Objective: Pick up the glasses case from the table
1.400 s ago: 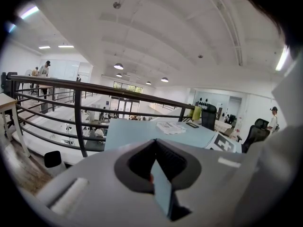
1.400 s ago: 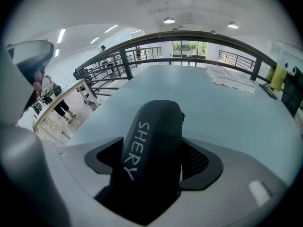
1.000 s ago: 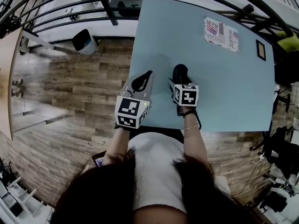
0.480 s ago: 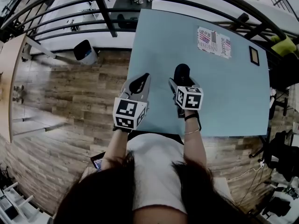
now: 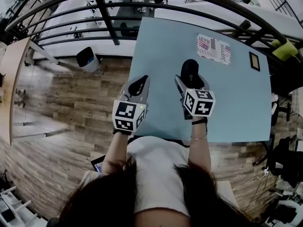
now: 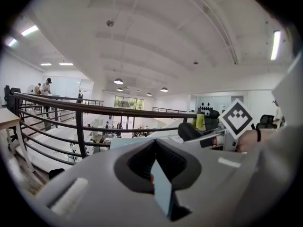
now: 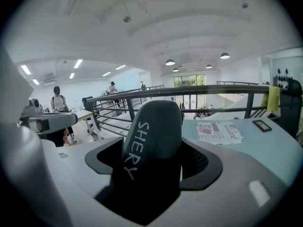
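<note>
Glasses case pinched in the right gripper over the desk

The right gripper (image 5: 190,81) has its jaws spread wide around the dark glasses case (image 7: 152,141), which fills the gap between them, white lettering along its side. It sits over the near left part of the pale blue desk (image 5: 236,96). The left gripper (image 5: 138,85), at the desk's left edge, has its jaw tips together and carries nothing. A printed paper (image 5: 214,48) lies at the far side.

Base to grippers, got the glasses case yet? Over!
Right hand-held gripper shut on glasses case. Left hand-held gripper shut, empty. Nothing in the way; printed sheet far off.
</note>
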The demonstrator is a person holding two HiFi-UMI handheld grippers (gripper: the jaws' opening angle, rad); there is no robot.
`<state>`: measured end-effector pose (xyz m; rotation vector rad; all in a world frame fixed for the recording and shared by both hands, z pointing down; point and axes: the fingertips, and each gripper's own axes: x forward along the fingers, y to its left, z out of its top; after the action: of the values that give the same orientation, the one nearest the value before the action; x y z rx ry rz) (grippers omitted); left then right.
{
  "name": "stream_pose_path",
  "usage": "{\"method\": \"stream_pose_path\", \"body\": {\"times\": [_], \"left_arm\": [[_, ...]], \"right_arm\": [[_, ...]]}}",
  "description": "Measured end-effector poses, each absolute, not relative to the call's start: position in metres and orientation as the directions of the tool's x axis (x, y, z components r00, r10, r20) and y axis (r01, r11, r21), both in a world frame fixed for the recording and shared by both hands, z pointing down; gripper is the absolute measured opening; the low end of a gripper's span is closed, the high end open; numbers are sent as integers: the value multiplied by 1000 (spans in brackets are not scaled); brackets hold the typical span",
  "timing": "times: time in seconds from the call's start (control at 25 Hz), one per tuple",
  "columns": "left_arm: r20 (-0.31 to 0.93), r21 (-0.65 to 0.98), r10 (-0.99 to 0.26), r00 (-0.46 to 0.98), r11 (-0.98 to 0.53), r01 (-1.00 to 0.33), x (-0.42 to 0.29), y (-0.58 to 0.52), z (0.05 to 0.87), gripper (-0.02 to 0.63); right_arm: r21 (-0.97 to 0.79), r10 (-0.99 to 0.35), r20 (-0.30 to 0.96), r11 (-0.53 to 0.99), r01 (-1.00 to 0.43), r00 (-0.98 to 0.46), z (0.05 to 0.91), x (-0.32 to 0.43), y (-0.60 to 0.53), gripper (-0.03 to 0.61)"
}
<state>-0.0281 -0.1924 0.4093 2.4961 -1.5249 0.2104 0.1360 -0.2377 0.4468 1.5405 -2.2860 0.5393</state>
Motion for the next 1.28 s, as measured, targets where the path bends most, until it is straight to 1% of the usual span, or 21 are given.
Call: {"method": "stream_pose_path", "body": {"times": [0.16,0.4,0.6,1.0,1.28], "left_arm": [[218,98,-863,456,-446,-890,-26,-193,404,57],[204,88,-860,468,-460,-884,-20,-195,396,57],[191,86,-858,476,-468,-879,-18,-195,390,57],[174,94,-861,478,-469,-878,-22,-194,381,57],[169,92,-868,467,-458,-884,-28,-194,380,57]], "right_arm": [[-110,-838,386,373,-921,-386,419,139,-235,364],[-93,-871,227,426,-900,-435,387,148,-224,364],[-65,-884,145,439,-896,-444,373,160,-213,364],[-3,-879,61,474,-880,-473,353,167,-191,364],[-18,-882,53,468,-884,-468,353,172,-186,364]]}}
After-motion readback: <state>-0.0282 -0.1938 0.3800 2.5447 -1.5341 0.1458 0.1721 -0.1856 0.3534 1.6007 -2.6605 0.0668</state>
